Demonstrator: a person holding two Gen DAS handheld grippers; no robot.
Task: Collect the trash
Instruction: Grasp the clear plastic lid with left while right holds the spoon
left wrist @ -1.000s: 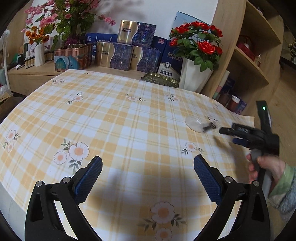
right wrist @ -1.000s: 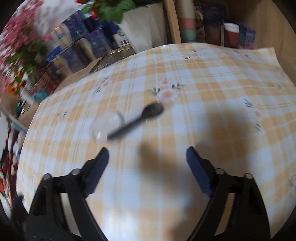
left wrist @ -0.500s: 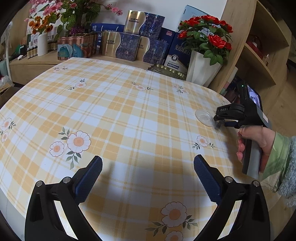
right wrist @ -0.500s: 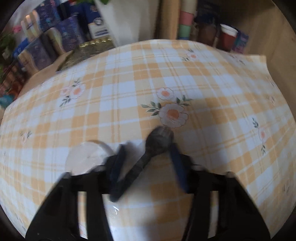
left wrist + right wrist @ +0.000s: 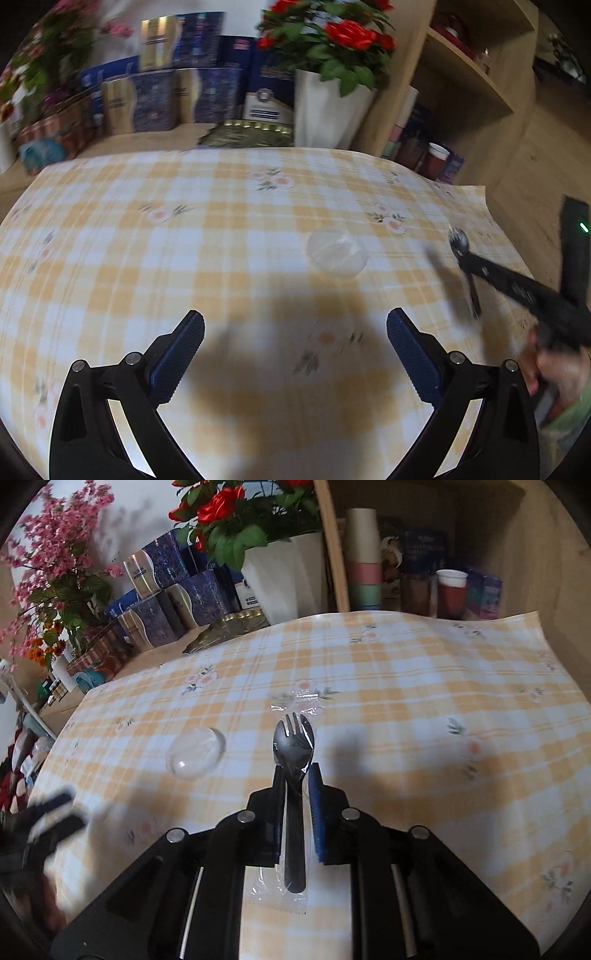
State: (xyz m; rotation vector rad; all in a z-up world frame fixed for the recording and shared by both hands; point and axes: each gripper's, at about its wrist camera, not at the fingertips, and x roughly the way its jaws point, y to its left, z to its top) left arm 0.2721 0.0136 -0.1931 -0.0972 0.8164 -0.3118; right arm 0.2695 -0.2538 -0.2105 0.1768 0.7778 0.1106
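Left claw hanging open, right claw clamping the wrapped spork

Left gripper is sitting wide apart, nothing between its pads; the clear plastic lid is lying on the checked tablecloth ahead of it, probably next. Right gripper is pinching the black spork by its neck, likely for carrying off. Its see-through wrapper is hard to make out, and no bin is showing.

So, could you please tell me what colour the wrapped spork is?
Black, inside a clear plastic wrapper; the spork shows best in the right wrist view.
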